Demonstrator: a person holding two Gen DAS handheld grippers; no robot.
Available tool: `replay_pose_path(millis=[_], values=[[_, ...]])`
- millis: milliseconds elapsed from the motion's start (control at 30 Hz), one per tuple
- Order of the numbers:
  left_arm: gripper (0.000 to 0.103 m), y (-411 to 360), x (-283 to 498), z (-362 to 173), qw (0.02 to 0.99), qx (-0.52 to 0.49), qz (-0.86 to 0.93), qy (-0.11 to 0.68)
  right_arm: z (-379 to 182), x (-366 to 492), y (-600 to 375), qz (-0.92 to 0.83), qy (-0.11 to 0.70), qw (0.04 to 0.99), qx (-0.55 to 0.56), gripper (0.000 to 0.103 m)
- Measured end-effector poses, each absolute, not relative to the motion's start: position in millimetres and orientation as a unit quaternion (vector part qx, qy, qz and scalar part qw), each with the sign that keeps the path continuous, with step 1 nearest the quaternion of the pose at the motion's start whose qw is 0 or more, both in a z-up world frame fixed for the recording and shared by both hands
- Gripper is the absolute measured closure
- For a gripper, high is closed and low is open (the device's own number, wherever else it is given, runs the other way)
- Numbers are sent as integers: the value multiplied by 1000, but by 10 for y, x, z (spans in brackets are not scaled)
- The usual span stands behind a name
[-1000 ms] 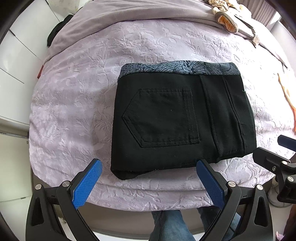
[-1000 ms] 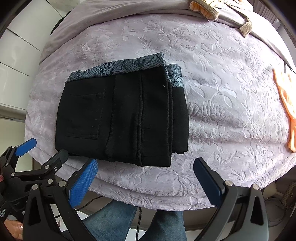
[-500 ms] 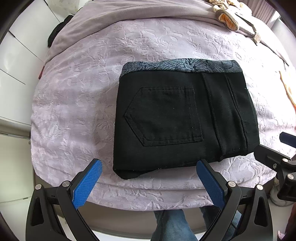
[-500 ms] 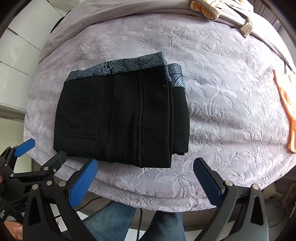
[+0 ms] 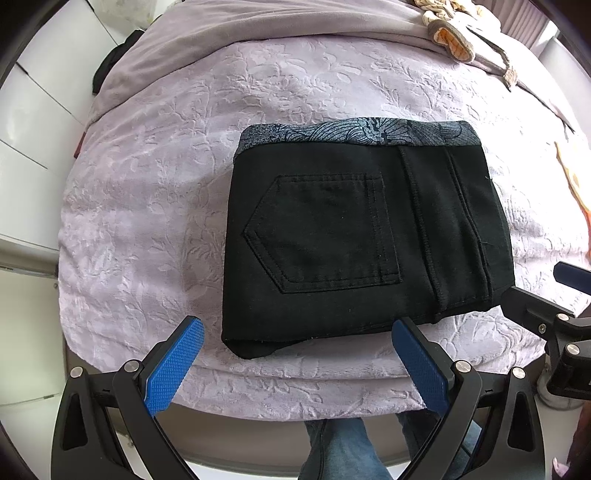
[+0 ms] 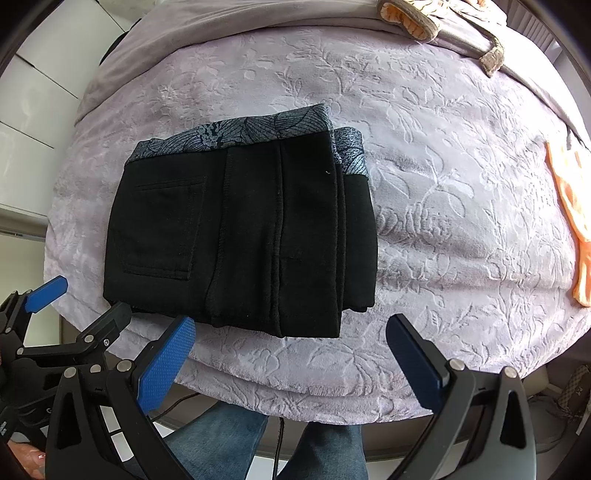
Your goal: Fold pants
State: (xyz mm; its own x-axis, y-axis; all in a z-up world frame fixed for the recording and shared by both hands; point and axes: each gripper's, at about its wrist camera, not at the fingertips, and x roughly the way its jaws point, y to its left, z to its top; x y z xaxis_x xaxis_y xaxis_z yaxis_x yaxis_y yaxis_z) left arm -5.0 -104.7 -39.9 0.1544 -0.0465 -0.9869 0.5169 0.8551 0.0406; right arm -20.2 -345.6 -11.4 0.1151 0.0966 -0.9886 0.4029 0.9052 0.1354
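Black pants (image 5: 365, 236) with a grey patterned waistband lie folded into a compact rectangle on the lilac embossed bedspread (image 5: 147, 206), back pocket up. They also show in the right wrist view (image 6: 240, 236). My left gripper (image 5: 295, 354) is open and empty, hovering above the near bed edge in front of the pants. My right gripper (image 6: 291, 358) is open and empty, just in front of the pants' near right corner. Neither touches the pants.
An orange cloth (image 6: 572, 221) lies at the bed's right edge. A beige and orange item (image 5: 450, 37) lies on the far grey blanket (image 5: 258, 22). White cabinets (image 5: 33, 122) stand at the left. The person's jeans-clad legs (image 6: 229, 443) are below the bed edge.
Both grippers have drifted slightly nearer the pants and stay open. The pants have not moved.
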Motion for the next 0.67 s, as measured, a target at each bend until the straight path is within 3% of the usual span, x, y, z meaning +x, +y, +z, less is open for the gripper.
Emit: replay_pose_path(millis=[667], values=[[1,-1062,-9,-415,738,187,-189,621,-144,-156,-3507,-105,659,721,186,0]])
